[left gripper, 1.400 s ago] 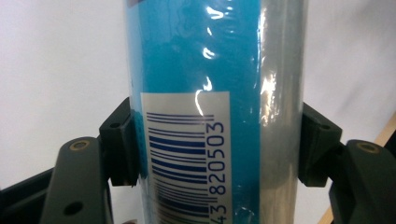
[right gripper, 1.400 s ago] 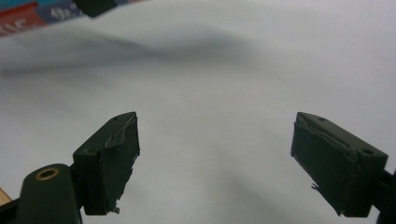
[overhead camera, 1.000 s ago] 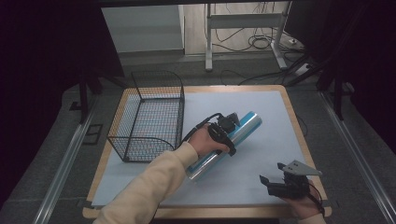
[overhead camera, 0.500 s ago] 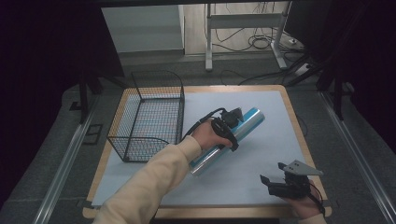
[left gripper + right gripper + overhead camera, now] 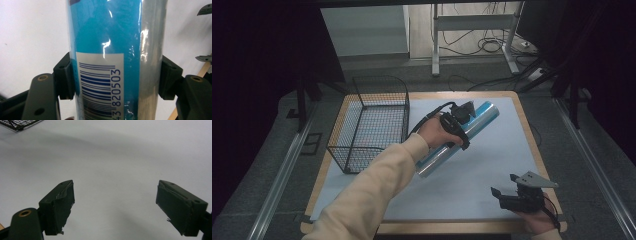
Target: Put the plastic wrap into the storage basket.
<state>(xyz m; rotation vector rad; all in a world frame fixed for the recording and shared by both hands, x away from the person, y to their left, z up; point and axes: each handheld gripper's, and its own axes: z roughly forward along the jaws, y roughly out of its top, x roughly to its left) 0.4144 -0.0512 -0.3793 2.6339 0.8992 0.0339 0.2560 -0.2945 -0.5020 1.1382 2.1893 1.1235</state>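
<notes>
Blue and silver film is wrapping the long roll (image 5: 460,138) that is being clamped in the left gripper (image 5: 460,120). In the left gripper view the roll (image 5: 115,50) is being pressed from both sides by the black pads (image 5: 65,76), one against its blue side and one against its silvery side, and a white barcode label (image 5: 100,82) is being shown between them, its bars running across the tube. From the high view the roll is being held slanted over the middle of the pale blue mat (image 5: 492,170), its far end pointing up and to the right and its near, shiny end hanging lower, next to the cream sleeve (image 5: 377,185) of the person's left arm. Whether that low end is touching the mat cannot be told.

Just to the left of the roll, a black wire basket (image 5: 372,122) is being left standing upright on the mat, apart from the roll and from both hands. A wooden table edge (image 5: 532,145) is being shown as a border around the mat.

At the near right corner of the table, the right gripper (image 5: 507,192) is being held low in the person's right hand, with its grey three-cornered plate (image 5: 534,179) on top. In the right gripper view its jaws are being kept wide apart over the bare mat (image 5: 112,157), with nothing between them, and a corner of the wire basket (image 5: 20,123) is being caught at the upper left.
</notes>
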